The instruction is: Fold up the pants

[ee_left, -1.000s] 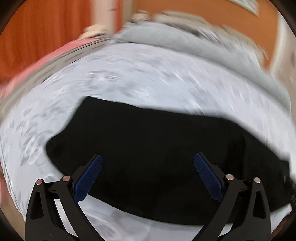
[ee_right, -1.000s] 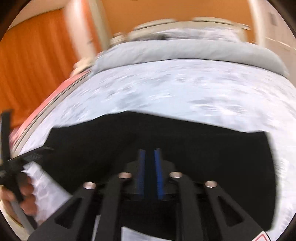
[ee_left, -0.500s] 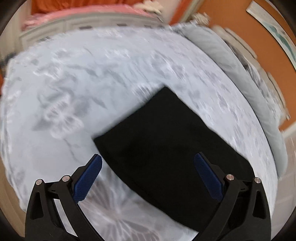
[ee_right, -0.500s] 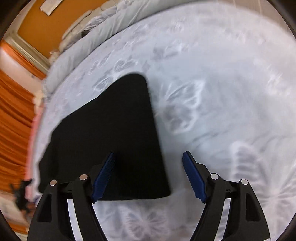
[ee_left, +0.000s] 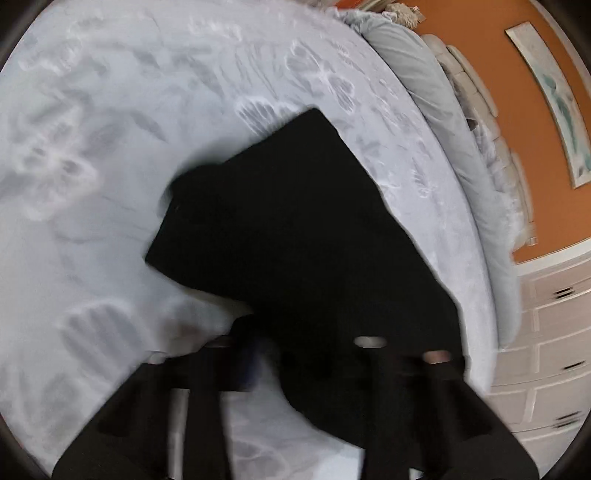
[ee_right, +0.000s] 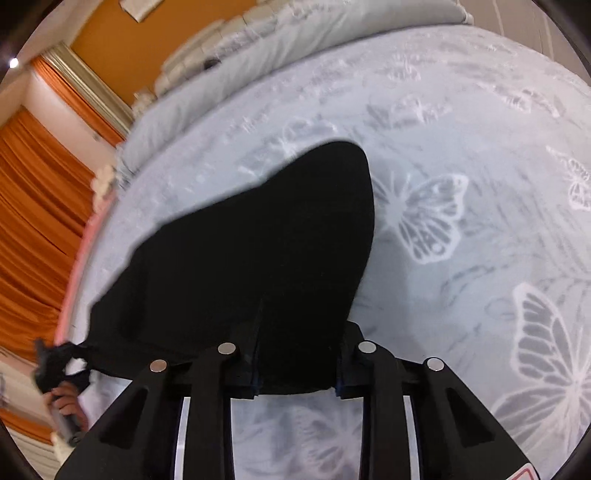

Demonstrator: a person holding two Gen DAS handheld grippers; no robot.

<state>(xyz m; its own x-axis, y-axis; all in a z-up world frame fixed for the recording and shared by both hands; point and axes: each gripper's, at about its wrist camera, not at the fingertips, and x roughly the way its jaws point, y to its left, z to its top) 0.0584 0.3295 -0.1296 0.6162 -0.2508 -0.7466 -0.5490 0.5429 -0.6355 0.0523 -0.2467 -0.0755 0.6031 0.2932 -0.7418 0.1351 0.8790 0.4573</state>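
Folded black pants point(ee_left: 295, 240) lie on a pale blue bed cover with butterfly prints point(ee_left: 92, 166). My left gripper point(ee_left: 291, 369) is blurred at the pants' near edge. Its jaws are closing, close together, with black cloth bunched between them. In the right wrist view the pants point(ee_right: 258, 258) run away from my right gripper point(ee_right: 295, 384). Its jaws are also closing, and the blue pads point(ee_right: 255, 380) press a gathered fold of the near edge. At the far left of that view a hand point(ee_right: 66, 402) holds the left gripper point(ee_right: 70, 354) at the pants' other corner.
A rolled grey duvet point(ee_left: 443, 110) and pillows point(ee_right: 221, 33) lie along the head of the bed against an orange wall. White drawers point(ee_left: 554, 332) stand beside the bed. Orange curtains point(ee_right: 33, 221) hang on the other side, past the bed's pink edge point(ee_right: 77, 258).
Both grippers stood wide open over the pants half a second ago; now both have dropped to the near edge and drawn together on the cloth. Both views have rolled.
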